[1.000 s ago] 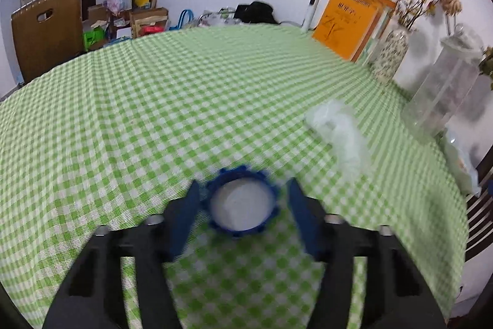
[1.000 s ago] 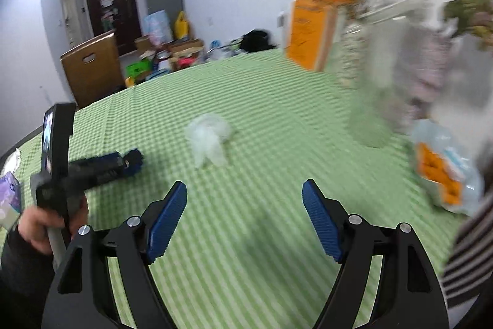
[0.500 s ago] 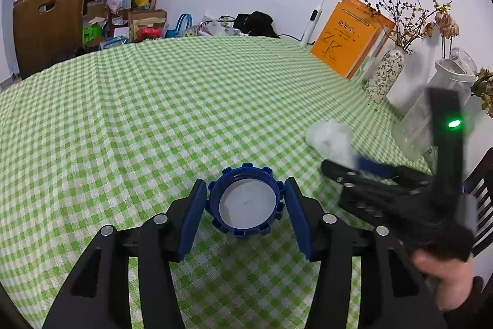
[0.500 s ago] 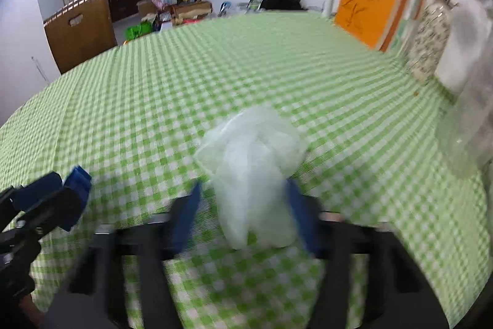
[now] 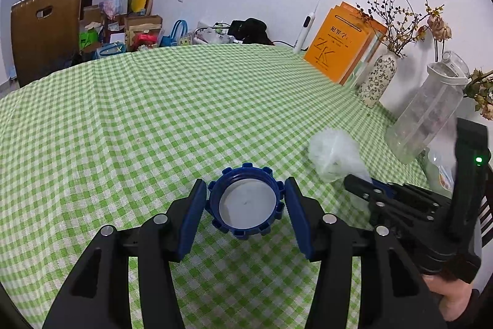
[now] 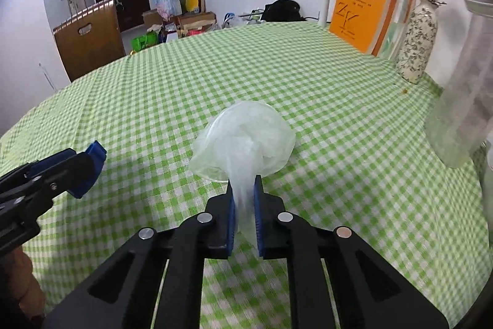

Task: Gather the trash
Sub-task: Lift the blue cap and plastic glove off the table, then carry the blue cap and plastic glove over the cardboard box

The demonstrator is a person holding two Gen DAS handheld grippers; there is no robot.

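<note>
Nearest in the right wrist view, the right claw has just been closing and now pinches the gathered tail of a crumpled clear plastic bag, its blue pads pressed on the film from both sides. The bag's puffed body bulges just beyond the fingertips over the green checked table; whether it is touching the cloth or raised a little off it is hard to judge from this angle.

In the left wrist view, the left claw is clamped on a blue ridged bottle cap (open side up, pale liner showing), with both pads against its rim and the cap apparently just above the cloth. The right claw shows here too, low at the right edge, with a hand gripping its handle.

Further off along the table's right side stand a clear plastic jug, then a speckled vase of dried twigs, then orange books leaning at the wall with an electric toothbrush beside them. Beyond the table's far edge are a brown chair and a clutter of bags and boxes.
</note>
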